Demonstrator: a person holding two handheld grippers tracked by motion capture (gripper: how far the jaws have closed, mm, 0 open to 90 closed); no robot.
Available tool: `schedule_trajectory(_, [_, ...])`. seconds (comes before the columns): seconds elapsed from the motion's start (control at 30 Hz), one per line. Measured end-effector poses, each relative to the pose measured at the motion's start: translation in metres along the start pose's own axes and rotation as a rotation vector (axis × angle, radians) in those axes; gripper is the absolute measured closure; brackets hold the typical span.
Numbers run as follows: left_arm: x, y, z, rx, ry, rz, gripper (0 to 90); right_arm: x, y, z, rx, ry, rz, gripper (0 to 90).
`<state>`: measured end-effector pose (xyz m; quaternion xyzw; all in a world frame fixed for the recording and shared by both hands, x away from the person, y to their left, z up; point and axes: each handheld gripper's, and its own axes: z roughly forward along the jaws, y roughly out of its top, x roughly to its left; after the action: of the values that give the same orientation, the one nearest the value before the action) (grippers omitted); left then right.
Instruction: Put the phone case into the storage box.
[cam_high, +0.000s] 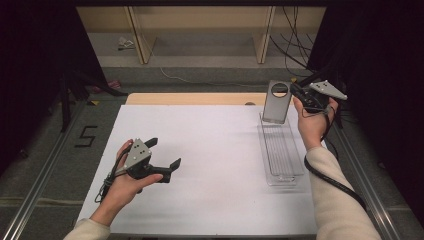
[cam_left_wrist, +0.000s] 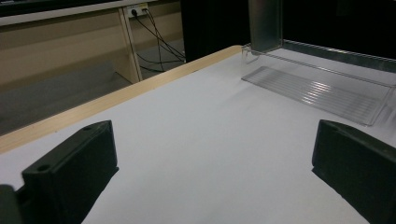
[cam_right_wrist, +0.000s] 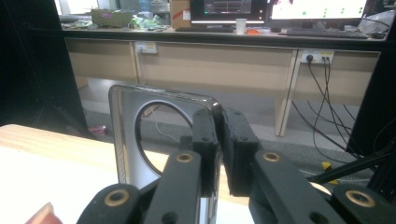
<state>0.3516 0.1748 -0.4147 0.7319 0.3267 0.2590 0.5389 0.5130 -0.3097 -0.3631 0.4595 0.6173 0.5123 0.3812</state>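
At the far right of the table, we see the right gripper (cam_high: 296, 93) raised above the white sheet (cam_high: 210, 150), its jaws pressed together on the top edge of a grey phone case (cam_high: 277, 102). Case hangs roughly upright, its large round cutout uppermost. In the right gripper view the right gripper (cam_right_wrist: 221, 140) pinches the case (cam_right_wrist: 126, 140) by the upper corner beside that cutout; one jaw sits on each face of the thin wall. Lower edge of the case stands at the far end of a clear plastic tray (cam_high: 282, 150); we cannot tell whether it touches the tray. Tray lies flat, long axis running away from the person, near the sheet's right edge.

Left gripper (cam_high: 162, 152) is held low over the near left part of the sheet, well apart from case and tray. Its jaws are spread wide with nothing between them; in the left gripper view only bare sheet shows between the two black jaws, and the tray (cam_left_wrist: 317, 93) lies beyond with the case's lower part (cam_left_wrist: 265, 23) at its far end.

A wooden strip (cam_high: 195, 98) of tabletop shows past the sheet's far edge.
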Motion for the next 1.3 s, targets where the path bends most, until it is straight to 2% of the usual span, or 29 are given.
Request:
schedule_trajectory(0.57, [0.0,0.0,0.0,0.002,-0.001,0.003,0.0,-0.001,-0.001,0.003,0.008,0.001,-0.004,84.7])
schedule_trajectory(1.3, [0.0,-0.001,0.001,0.003,-0.002,0.0,0.0,0.0,-0.011,0.012,0.045,-0.002,-0.008,84.6])
